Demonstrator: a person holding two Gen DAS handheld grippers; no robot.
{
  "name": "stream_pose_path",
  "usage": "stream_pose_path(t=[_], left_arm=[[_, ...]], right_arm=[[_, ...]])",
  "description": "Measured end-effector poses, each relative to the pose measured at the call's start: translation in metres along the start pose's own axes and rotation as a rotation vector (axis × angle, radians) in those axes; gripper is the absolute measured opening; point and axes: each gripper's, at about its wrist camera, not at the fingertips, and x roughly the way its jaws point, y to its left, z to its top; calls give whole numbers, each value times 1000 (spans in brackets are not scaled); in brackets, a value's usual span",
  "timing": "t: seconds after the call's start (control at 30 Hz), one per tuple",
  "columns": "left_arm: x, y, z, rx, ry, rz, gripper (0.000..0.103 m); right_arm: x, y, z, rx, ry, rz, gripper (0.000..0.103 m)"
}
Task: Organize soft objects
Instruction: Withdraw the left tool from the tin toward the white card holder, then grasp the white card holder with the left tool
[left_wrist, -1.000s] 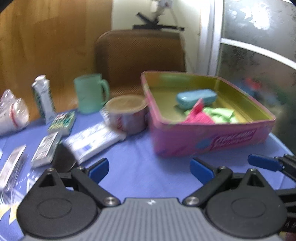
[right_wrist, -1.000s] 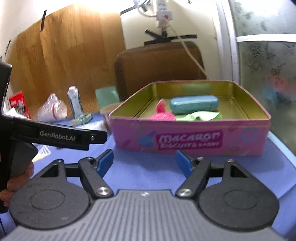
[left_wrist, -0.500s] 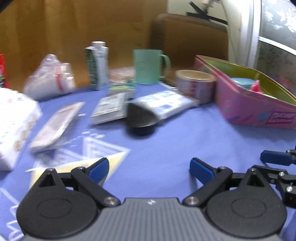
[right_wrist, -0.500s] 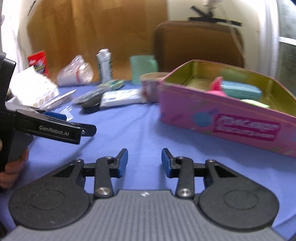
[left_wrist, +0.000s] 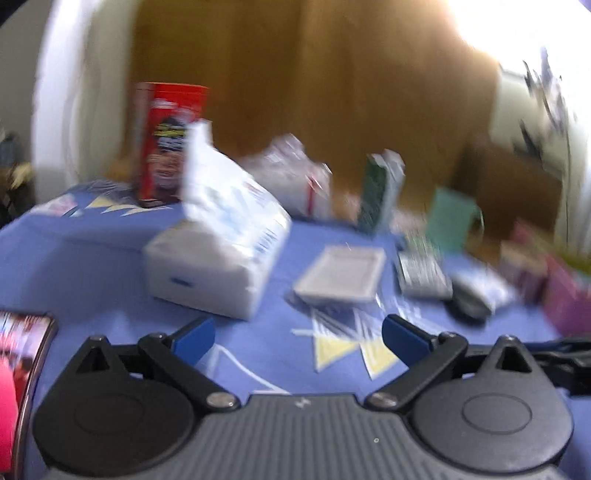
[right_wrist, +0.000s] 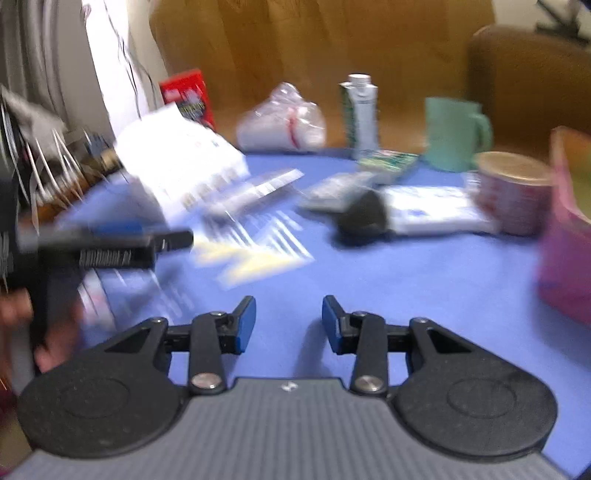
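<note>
Both views are blurred by motion. My left gripper (left_wrist: 299, 338) is open wide over the blue tablecloth, with nothing between its fingers. Just beyond its left finger lies a soft white tissue pack (left_wrist: 218, 251). My right gripper (right_wrist: 289, 323) is partly open and empty above bare cloth. In the right wrist view the tissue pack (right_wrist: 177, 166) lies at the far left, with the left gripper (right_wrist: 110, 243) in front of it. The pink tin (right_wrist: 569, 236) stands at the right edge, and its inside is hidden. The left wrist view shows that tin (left_wrist: 565, 299) at far right.
A red box (left_wrist: 166, 140), a plastic bag (left_wrist: 291, 181), a carton (left_wrist: 382, 192) and a green mug (left_wrist: 450, 221) line the table's back. A flat white packet (left_wrist: 340, 275), other packets, a black round object (right_wrist: 364, 218) and a can (right_wrist: 513, 192) lie mid-table. A hand (right_wrist: 14, 314) holds the left gripper.
Both views have swung left: the pink tin went from centre to the right edge and the tissue pack came into view. The right jaws have narrowed. The left jaws stay wide.
</note>
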Motion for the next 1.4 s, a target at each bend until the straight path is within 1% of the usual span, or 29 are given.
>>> stream_pose_path(t=[0.1, 0.2, 0.3, 0.33, 0.37, 0.43, 0.47, 0.5, 0.63, 0.67, 0.73, 0.8, 0.87, 0.9, 0.97, 1.03, 1.07, 1.13, 1.17, 1.2, 1.27, 1.3, 1.33, 1.37, 1.4], left_arm=[[-6, 9, 0, -66, -65, 8, 101], [-6, 16, 2, -93, -71, -12, 101], [-7, 20, 2, -124, -87, -21, 102], [-8, 21, 2, -130, -87, -25, 102], [-8, 22, 2, -135, -86, -28, 102], [-7, 23, 1, -143, -85, -27, 102], [-6, 22, 1, -145, -87, -26, 102], [-6, 22, 1, -146, -88, -25, 102], [-7, 21, 0, -136, -86, -23, 102], [-7, 21, 0, -134, -86, -23, 102], [-6, 20, 1, -126, -80, -24, 102], [-2, 17, 2, -108, -48, -38, 102], [4, 10, 3, -81, 9, -78, 102], [6, 5, 3, -60, 36, -115, 102], [6, -9, 2, -19, 60, -172, 103], [8, -28, -1, -1, 94, -255, 103], [11, -40, -2, 8, 118, -299, 103], [16, -64, -3, 43, 146, -352, 103], [19, -79, -2, 69, 155, -375, 103], [21, -93, -2, 93, 164, -395, 103], [25, -122, -1, 139, 184, -444, 103], [27, -136, -1, 166, 193, -473, 103], [28, -149, -2, 196, 199, -495, 103], [29, -163, -3, 231, 203, -511, 103], [30, -174, -6, 260, 209, -518, 103]], right_arm=[[29, 0, 26, 120, 3, 81, 43], [63, -7, 44, 264, 19, 130, 44], [90, -15, 51, 411, 51, 202, 45], [95, -17, 51, 452, 64, 212, 45], [103, -18, 51, 484, 79, 202, 45], [111, -19, 48, 520, 87, 203, 35], [111, -19, 46, 527, 95, 204, 25], [108, -19, 44, 531, 98, 205, 21], [83, -28, 37, 480, 93, 223, 17], [70, -30, 33, 453, 90, 221, 17], [45, -32, 25, 353, 73, 193, 17], [10, -34, 14, 253, 53, 164, 17], [-21, -40, 0, 182, 52, 135, 17], [-35, -45, -8, 146, 54, 113, 17], [-62, -54, -21, 96, 52, 56, 17], [-86, -69, -34, 78, 31, -29, 21], [-99, -77, -40, 79, 3, -98, 25], [-124, -91, -50, 100, -81, -258, 40], [-137, -98, -56, 126, -128, -310, 54], [-148, -103, -62, 155, -163, -321, 58], [-161, -107, -74, 204, -205, -289, 61], [-162, -102, -81, 201, -211, -274, 65], [-159, -95, -85, 178, -205, -271, 68], [-154, -87, -89, 142, -192, -277, 77], [-146, -77, -93, 99, -181, -287, 84]])
